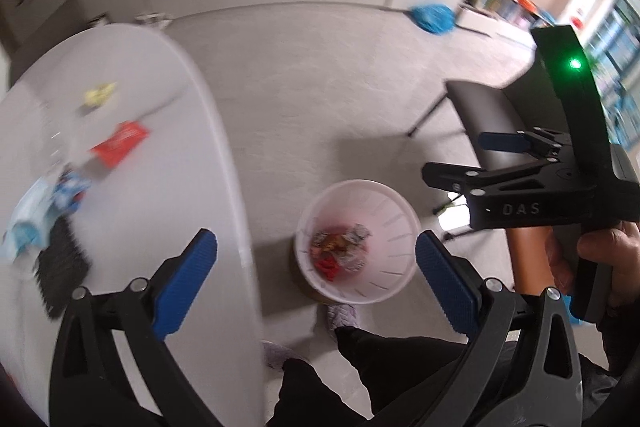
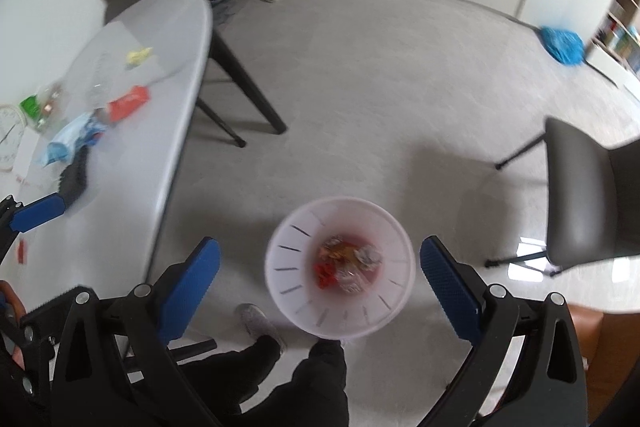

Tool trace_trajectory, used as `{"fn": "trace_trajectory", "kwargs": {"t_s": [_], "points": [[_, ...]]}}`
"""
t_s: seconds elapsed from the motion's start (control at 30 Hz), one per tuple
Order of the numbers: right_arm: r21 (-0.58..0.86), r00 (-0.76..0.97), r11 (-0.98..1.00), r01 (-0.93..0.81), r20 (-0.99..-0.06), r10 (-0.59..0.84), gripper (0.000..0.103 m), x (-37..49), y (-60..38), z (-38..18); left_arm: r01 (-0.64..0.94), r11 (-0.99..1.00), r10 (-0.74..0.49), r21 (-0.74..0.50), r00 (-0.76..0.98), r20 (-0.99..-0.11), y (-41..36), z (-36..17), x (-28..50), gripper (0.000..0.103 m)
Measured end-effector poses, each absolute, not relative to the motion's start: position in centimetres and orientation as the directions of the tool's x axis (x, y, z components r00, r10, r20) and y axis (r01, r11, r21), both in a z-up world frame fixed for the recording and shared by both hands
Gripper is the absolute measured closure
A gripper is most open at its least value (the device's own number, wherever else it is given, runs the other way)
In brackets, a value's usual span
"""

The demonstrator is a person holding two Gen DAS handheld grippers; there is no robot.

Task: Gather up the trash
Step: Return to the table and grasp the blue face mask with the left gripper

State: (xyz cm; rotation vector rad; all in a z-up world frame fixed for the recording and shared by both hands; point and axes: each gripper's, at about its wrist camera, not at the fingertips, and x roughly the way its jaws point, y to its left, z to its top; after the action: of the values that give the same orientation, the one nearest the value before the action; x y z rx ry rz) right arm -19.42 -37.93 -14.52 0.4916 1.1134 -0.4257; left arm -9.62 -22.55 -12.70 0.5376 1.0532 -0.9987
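A white slotted bin [image 1: 384,195] [image 2: 280,239] stands on the floor beside the white table [image 1: 160,227] [image 2: 120,207], with red and shiny wrappers [image 1: 340,247] [image 2: 344,263] in its bottom. My left gripper [image 1: 316,283] hangs open above the table edge and the bin, with nothing between its pads. My right gripper [image 2: 320,287] [image 1: 460,157] is open and empty over the bin. On the table lie a red packet [image 1: 120,143] [image 2: 130,103], a yellow crumpled scrap [image 1: 98,95] [image 2: 138,57], a blue face mask [image 1: 30,219] [image 2: 64,143] and a black object [image 1: 60,267] [image 2: 74,179].
A dark chair [image 1: 492,115] [image 2: 580,195] stands right of the bin. The person's dark-trousered legs and grey slippers [image 1: 342,315] [image 2: 260,323] are just in front of the bin. A blue bag [image 1: 432,17] [image 2: 562,43] lies by the far wall. Black table legs [image 2: 248,87] angle onto the carpet.
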Motion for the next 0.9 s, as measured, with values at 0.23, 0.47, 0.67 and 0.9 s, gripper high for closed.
{"fn": "trace_trajectory", "kwargs": {"t_s": [0.23, 0.47, 0.67, 0.9], "points": [[0.191, 0.426, 0.893, 0.408, -0.905, -0.001, 0.004, -12.9, -33.1, -13.7, 0.744, 0.667, -0.369, -0.050, 0.271, -0.889, -14.7, -11.6, -5.1, 0.008], [0.216, 0.455, 0.943, 0.253, -0.887, 0.081, 0.004, -6.6, -27.6, -12.7, 0.576, 0.816, -0.302, -0.051, 0.350, -0.887, -6.7, -11.4, -1.6, 0.008], [0.222, 0.458, 0.962, 0.157, -0.880, 0.129, 0.004, -3.0, -24.0, -12.0, 0.485, 0.873, -0.267, -0.046, 0.397, -0.878, -2.6, -11.4, 0.7, 0.008], [0.214, 0.427, 0.970, 0.117, -0.893, 0.146, 0.004, 0.0, -21.7, -12.3, 0.476, 0.879, -0.212, 0.018, 0.426, -0.880, -1.0, -12.7, 6.1, 0.008]]}}
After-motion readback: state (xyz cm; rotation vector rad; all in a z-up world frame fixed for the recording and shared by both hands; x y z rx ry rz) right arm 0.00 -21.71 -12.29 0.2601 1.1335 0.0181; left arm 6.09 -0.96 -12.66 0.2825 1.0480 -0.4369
